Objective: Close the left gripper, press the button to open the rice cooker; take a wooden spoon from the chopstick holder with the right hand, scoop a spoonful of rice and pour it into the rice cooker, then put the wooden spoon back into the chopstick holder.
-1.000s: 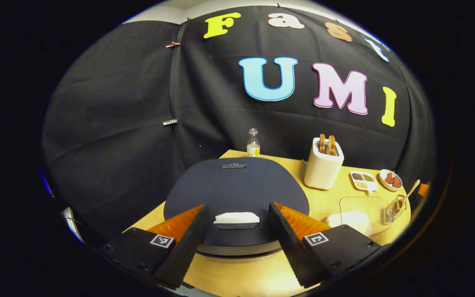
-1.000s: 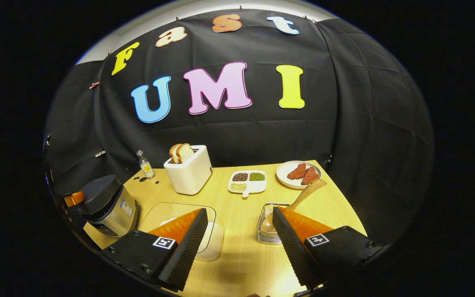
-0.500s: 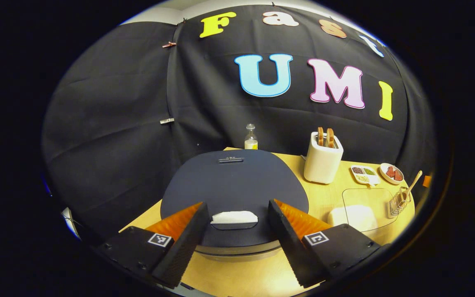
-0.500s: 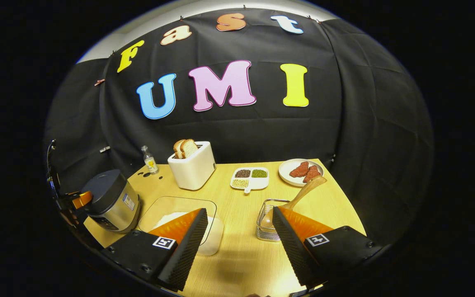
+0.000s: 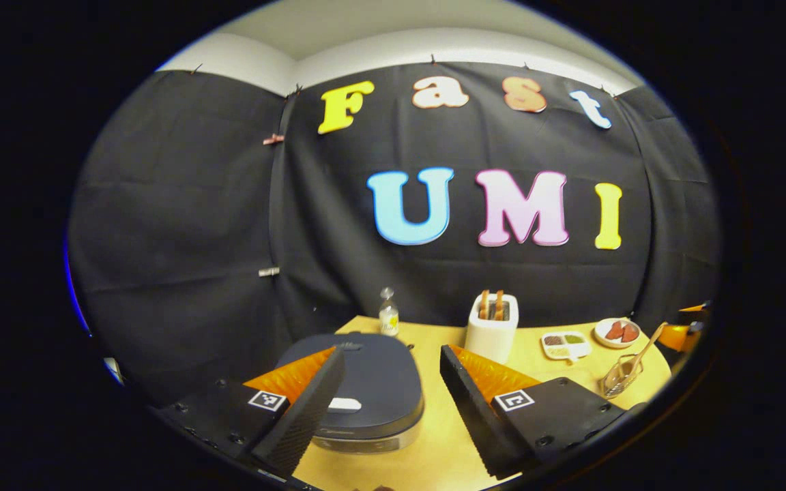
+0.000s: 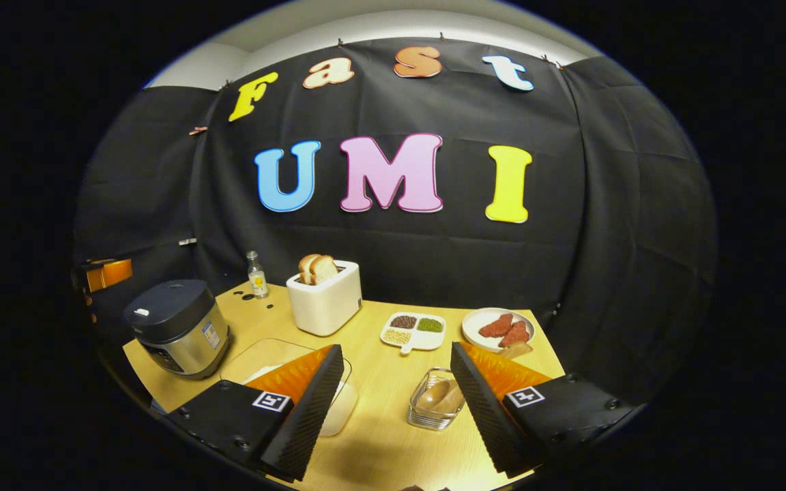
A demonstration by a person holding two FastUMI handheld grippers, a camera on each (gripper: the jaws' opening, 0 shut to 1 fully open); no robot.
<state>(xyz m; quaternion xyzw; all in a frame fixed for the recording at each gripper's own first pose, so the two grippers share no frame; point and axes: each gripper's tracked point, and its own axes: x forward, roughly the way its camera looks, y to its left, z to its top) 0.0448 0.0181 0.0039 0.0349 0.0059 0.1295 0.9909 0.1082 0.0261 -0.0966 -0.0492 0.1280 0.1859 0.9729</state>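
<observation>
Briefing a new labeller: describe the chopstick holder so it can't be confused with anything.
On the wooden table, look at the near right area, in front of the white sectioned dish. The chopstick holder is the small see-through basket, the one container with a wooden spoon in it.

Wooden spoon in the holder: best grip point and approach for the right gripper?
Grip the wooden spoon by its handle, the part leaning up and right out of the chopstick holder. Bring the open right gripper from above; the bowl sits inside the holder.

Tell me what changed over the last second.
Both grippers pulled up and back: the left gripper left the rice cooker and its white button; the right gripper rose above the chopstick holder. Both stay open and empty; lid stays shut, wooden spoon in the holder.
</observation>
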